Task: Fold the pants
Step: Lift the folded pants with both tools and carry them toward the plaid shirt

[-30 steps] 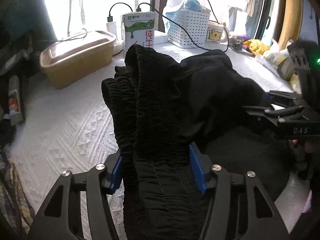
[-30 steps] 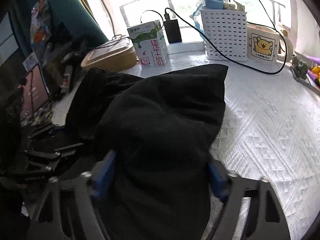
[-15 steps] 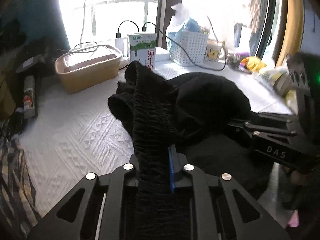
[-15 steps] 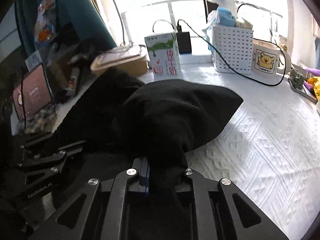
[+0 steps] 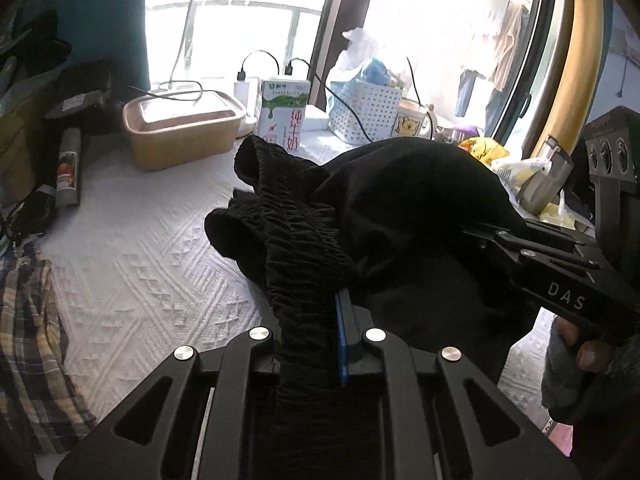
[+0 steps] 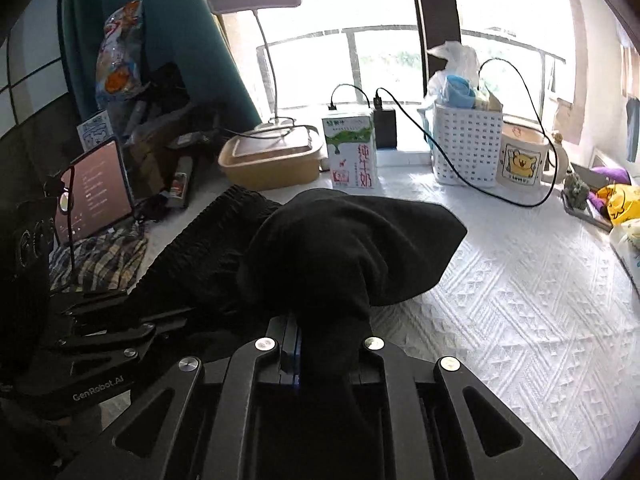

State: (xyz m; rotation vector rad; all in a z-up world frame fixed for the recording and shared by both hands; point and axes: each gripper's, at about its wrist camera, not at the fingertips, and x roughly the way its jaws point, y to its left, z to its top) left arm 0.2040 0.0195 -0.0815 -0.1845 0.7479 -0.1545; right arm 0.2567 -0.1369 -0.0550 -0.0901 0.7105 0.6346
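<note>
White quilted bedding [image 5: 132, 264] by a bright window carried the black pants [image 5: 400, 216], bunched in a heap. From the left wrist, the left gripper [image 5: 316, 332] was clamped on the gathered waistband, its left pad buried in cloth. From the right wrist, the right gripper [image 6: 320, 344] pinched another fold tight; the pants [image 6: 340, 248] hid its fingertips and the milk carton's [image 6: 354, 152] base.

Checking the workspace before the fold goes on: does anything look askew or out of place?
A charging cable trails loose across the white bedspread beyond the black pants. Nothing looks spilled or damaged.
</note>
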